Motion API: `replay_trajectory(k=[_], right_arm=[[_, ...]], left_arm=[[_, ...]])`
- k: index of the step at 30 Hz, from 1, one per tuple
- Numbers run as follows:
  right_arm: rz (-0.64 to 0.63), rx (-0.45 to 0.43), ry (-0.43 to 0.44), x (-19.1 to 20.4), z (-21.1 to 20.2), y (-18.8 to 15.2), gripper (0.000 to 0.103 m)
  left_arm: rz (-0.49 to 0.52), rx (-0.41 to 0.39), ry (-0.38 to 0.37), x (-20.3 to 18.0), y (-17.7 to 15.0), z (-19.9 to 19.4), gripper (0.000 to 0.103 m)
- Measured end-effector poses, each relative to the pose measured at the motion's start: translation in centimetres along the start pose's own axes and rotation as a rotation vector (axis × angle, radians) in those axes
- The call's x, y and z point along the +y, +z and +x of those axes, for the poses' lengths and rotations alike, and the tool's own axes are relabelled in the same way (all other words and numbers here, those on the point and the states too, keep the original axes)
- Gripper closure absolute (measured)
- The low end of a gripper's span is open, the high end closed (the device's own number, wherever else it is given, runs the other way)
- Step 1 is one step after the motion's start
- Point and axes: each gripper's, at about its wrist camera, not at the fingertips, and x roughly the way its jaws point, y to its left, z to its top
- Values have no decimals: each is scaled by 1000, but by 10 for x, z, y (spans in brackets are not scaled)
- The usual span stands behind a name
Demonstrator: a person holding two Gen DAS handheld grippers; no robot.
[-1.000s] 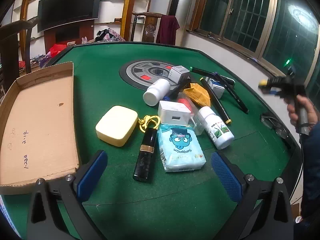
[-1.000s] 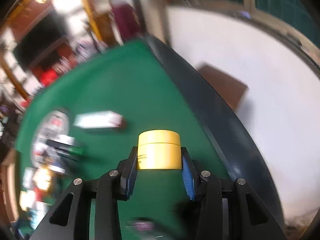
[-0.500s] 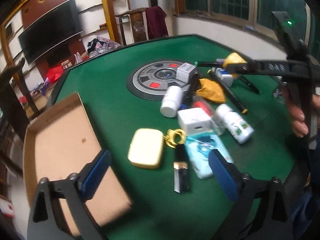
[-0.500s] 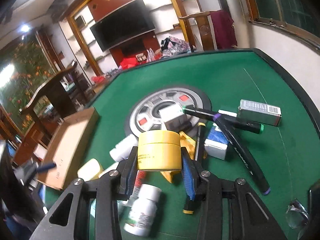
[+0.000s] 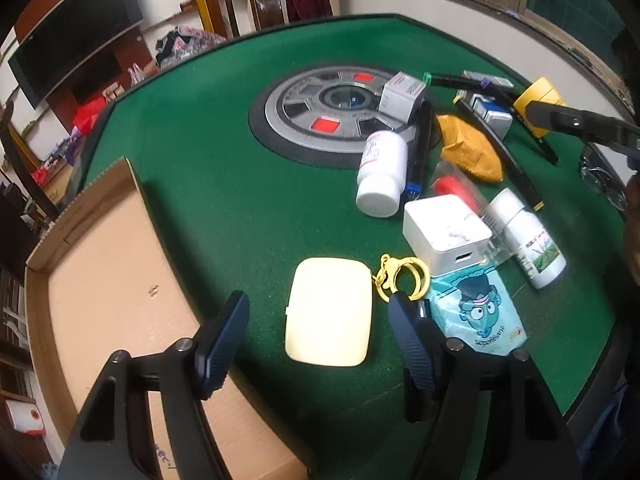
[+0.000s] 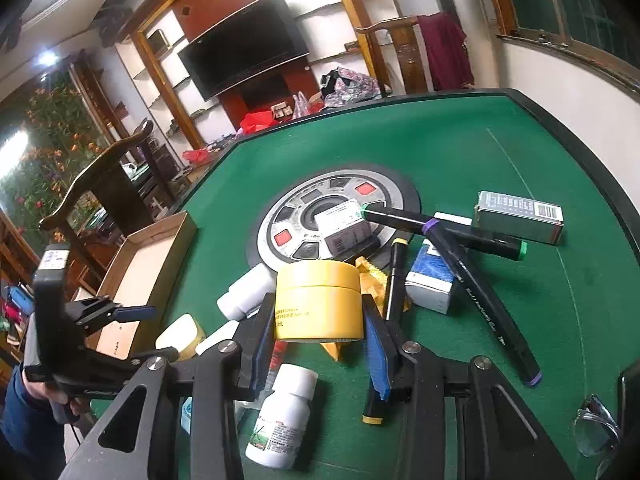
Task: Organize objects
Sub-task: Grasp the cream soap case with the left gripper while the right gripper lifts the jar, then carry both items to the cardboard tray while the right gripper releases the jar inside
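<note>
left claw (image 5: 320, 340) closing | cream case (image 5: 328, 312) between pads, untouched

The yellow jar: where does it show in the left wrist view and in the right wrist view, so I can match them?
Left wrist: yellow jar at far right, above centre, behind the right gripper's dark arm.
Right wrist: yellow jar at centre, clamped between the right gripper pads.
Shared landmark: the round grey hub in the green table.

Right tongs (image 6: 316, 334) clamp a yellow jar (image 6: 318, 304) above the cluttered green table (image 6: 460, 140).
</note>
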Motion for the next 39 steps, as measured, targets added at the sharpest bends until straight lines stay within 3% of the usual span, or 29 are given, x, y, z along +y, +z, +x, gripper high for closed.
replay_trajectory(k=[7,8,9,10,13,22,28,33,39], right_arm=[[-1,6,6,1,1,0,59],[-5,8,10,2,2,0,59],[-7,10,12,2,2,0,59],[-8,9,12,2,2,0,59],[-12,10,15,4,3,0,59],[-30,7,17,7,6,-1,59],[-43,7,11,7,9,-2,59],[-55,29,7,8,16,-3,59],[-102,88,5,36,23,-5,59]], left_arm=[[-11,82,-10,-3,2,26,35],[-25,82,-21,-1,2,26,41],[-48,85,-45,1,2,27,54],[-73,83,-64,3,1,26,55],[-100,67,-30,1,-2,25,55],[-232,-108,-109,0,-16,-17,56],[-269,-205,-121,7,-21,-53,56],[-321,-274,-110,27,-27,-84,56],[-405,-316,-29,80,-44,-111,56]])
